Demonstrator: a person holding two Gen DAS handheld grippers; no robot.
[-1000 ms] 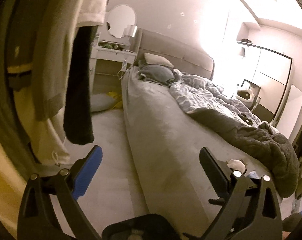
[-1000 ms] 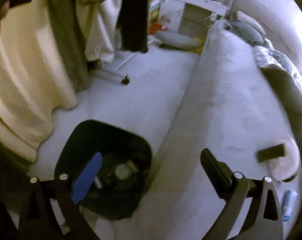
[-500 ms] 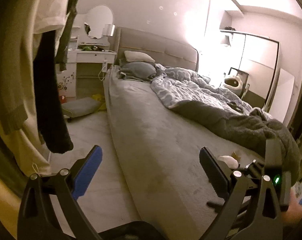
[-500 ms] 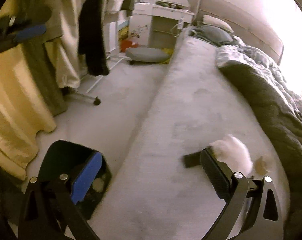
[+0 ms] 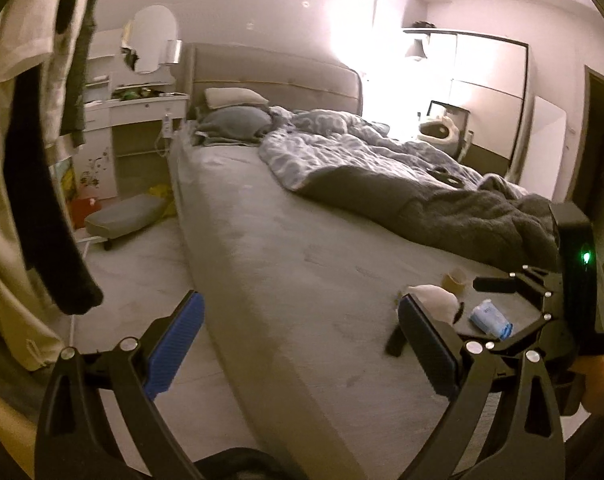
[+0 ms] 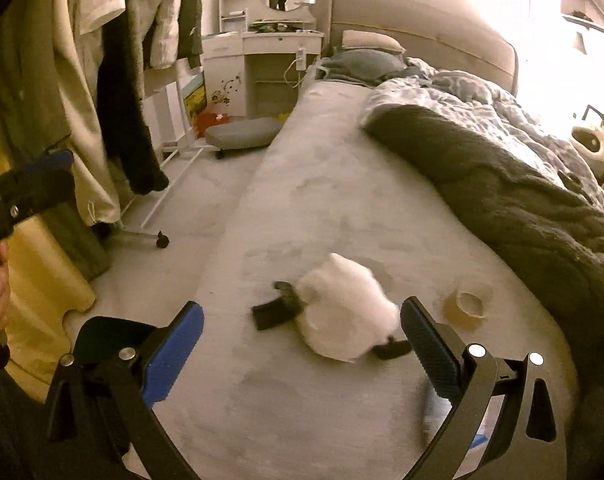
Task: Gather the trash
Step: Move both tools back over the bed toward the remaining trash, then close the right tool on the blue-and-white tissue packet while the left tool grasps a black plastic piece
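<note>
A white fluffy wad lies on the grey bed near its foot, partly over a flat black object. A tape roll sits to its right. My right gripper is open and empty, just short of the wad. In the left wrist view the wad, the tape roll and a blue-white tissue pack lie on the bed, with the right gripper reaching in from the right. My left gripper is open and empty over the bed's edge. A black bin stands on the floor.
A rack of hanging clothes stands left of the bed on wheels. A grey cushion lies on the floor by a white dressing table. A rumpled dark duvet covers the bed's right half.
My right gripper has swung from over the black bin up to the bed and closed in on the white wad. My left gripper has tilted up and turned right, bringing the trash into view.
</note>
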